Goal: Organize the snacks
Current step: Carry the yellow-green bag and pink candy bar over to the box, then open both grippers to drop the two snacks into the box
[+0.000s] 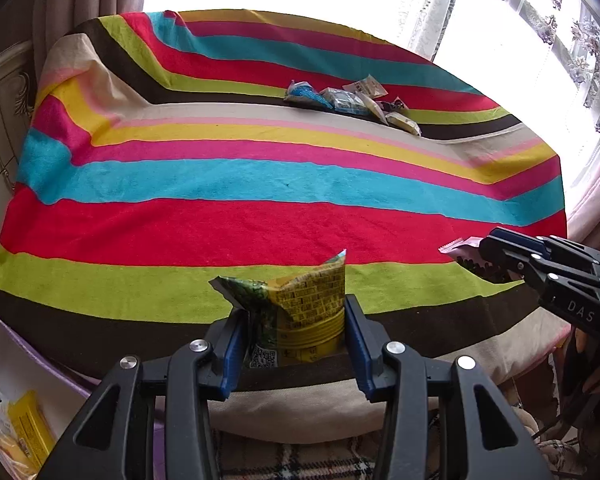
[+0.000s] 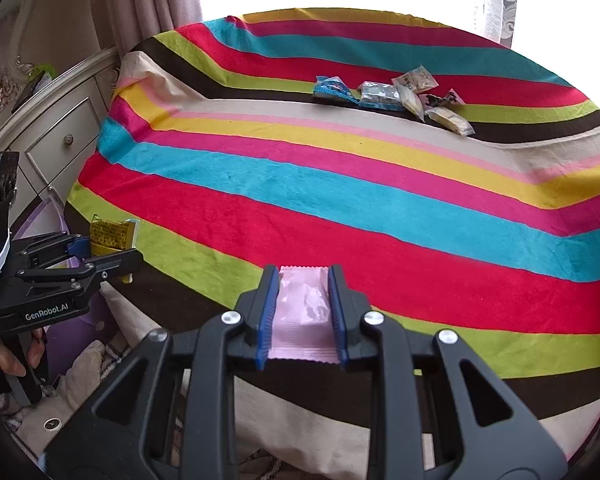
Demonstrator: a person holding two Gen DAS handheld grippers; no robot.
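A crinkled yellow-green foil packet (image 1: pixel 300 312) is clamped upright between the ribbed blue pads of the left gripper (image 1: pixel 296 344), at 6 o'clock in the left wrist view. A flat, glossy pink sachet (image 2: pixel 302 316) with crimped ends is pinched by the right gripper (image 2: pixel 302 320), low in the right wrist view. Both are held over the near edge of a plush striped blanket (image 1: pixel 220 216). A loose cluster of small plastic-wrapped snacks (image 1: pixel 352 100) is seen lying on the blanket toward 1 o'clock, well apart from both grippers.
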